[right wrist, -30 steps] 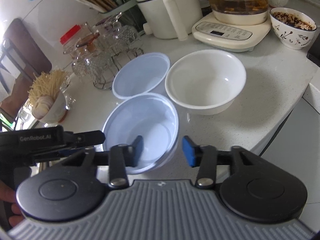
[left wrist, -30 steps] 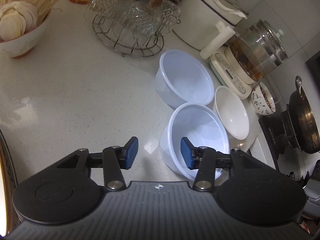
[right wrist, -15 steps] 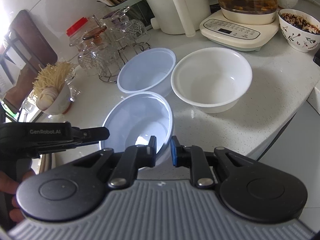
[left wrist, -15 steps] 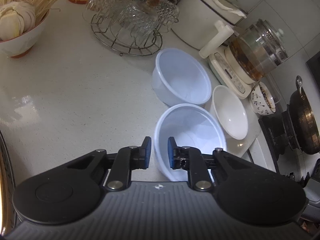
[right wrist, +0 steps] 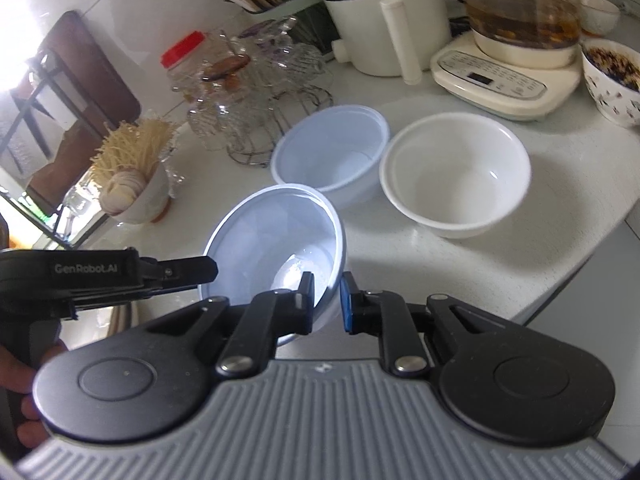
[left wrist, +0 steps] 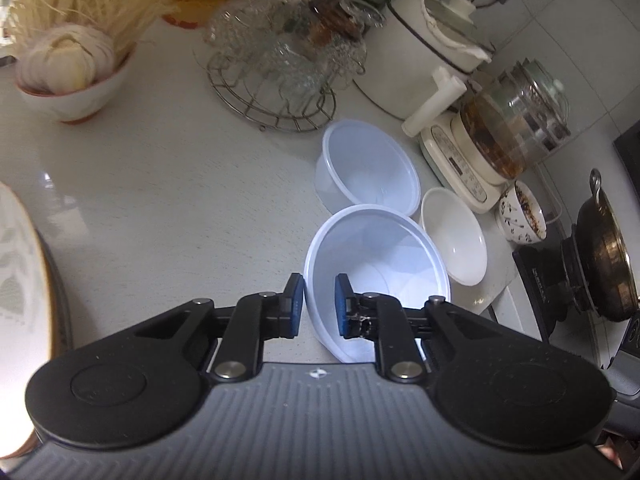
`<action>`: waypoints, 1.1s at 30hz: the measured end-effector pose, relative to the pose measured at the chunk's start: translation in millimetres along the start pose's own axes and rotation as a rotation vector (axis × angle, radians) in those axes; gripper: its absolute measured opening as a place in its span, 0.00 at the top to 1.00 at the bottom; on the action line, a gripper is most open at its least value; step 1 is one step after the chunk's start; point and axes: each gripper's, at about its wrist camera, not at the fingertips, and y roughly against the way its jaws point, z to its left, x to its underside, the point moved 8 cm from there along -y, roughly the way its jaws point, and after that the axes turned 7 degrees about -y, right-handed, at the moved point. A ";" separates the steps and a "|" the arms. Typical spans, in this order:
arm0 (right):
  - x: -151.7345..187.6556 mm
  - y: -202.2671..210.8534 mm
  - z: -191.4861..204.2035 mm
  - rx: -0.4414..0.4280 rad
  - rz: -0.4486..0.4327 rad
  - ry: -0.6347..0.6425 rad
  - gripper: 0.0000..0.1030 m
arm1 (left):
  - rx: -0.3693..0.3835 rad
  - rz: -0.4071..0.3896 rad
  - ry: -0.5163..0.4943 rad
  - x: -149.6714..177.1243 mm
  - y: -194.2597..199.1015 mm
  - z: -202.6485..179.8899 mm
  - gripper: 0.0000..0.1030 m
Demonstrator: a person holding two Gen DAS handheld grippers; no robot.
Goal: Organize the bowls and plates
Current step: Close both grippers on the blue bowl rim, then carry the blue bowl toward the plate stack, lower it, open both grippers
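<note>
Both grippers pinch the same thin plastic bowl (right wrist: 276, 248) by opposite sides of its rim, and it hangs tilted above the counter (left wrist: 168, 200), near the front edge. The left gripper (left wrist: 318, 304) has just closed its jaws on the near wall of the bowl; the right gripper (right wrist: 326, 304) has likewise just closed on the rim at its side.

The wall looks soft, so I judge it may buckle or slip out of one pinch if the two hands pull apart or rise unevenly. A slip here could drop it onto the second plastic bowl (right wrist: 332, 156) just behind, or knock the white bowl (right wrist: 456, 176) beside that.

The counter is pale speckled stone, crowded at its back edge: a wire rack of glasses (left wrist: 288, 64), a white cooker (left wrist: 424, 56), a glass kettle on its base (left wrist: 508, 136), a patterned bowl (left wrist: 522, 216), and a bowl of noodles (left wrist: 76, 68) toward the left corner. A dark pot (left wrist: 600, 256) sits on a stove past the right edge.
</note>
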 end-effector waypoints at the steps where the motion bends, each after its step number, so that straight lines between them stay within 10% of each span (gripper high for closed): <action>1: -1.6 0.8 3.8 -0.003 0.002 0.009 0.84 | -0.002 -0.007 0.004 -0.6 4.8 1.4 0.81; 16: -22.6 4.7 64.0 -0.118 0.043 0.097 0.84 | -0.107 -0.118 0.054 -2.1 73.6 23.8 0.81; 33: -4.2 -47.6 65.6 -0.153 0.152 0.218 0.84 | -0.195 -0.128 0.181 30.6 38.1 59.3 0.81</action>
